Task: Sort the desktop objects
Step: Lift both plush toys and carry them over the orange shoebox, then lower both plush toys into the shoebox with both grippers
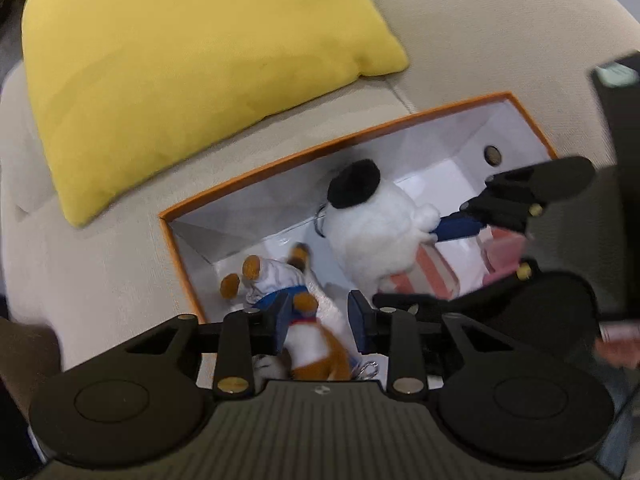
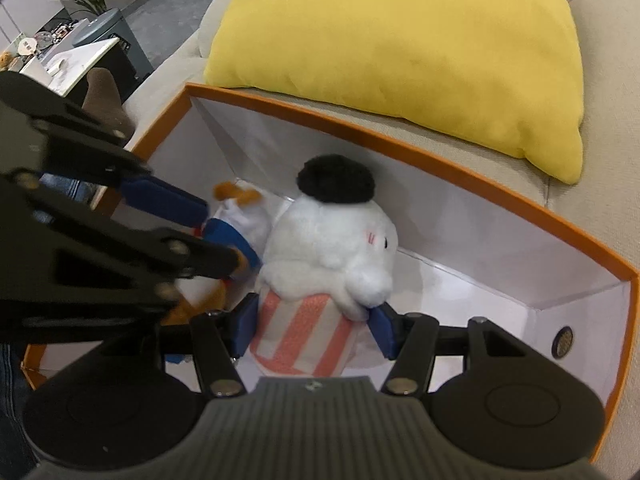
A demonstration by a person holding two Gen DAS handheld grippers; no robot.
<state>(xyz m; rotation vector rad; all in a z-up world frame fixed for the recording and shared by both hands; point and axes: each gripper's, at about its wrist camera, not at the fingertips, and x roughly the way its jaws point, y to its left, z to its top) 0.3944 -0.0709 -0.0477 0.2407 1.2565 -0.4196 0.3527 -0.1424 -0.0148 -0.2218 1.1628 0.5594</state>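
An orange-rimmed white box (image 1: 248, 172) (image 2: 440, 152) sits on a beige sofa. Inside lie two plush toys. My left gripper (image 1: 320, 320) is shut on a small white-and-orange plush (image 1: 308, 344) with a blue band, held low in the box; the plush also shows in the right wrist view (image 2: 244, 216). My right gripper (image 2: 316, 324) has its blue pads against both sides of a white plush with a black cap and pink-striped body (image 2: 304, 332) (image 1: 368, 224), inside the box.
A yellow cushion (image 1: 180, 60) (image 2: 400, 40) lies on the sofa (image 1: 480, 20) just behind the box. A brown object (image 2: 104, 96) and a table with clutter (image 2: 72, 56) stand at the left. A dark object (image 1: 620, 120) is at the right.
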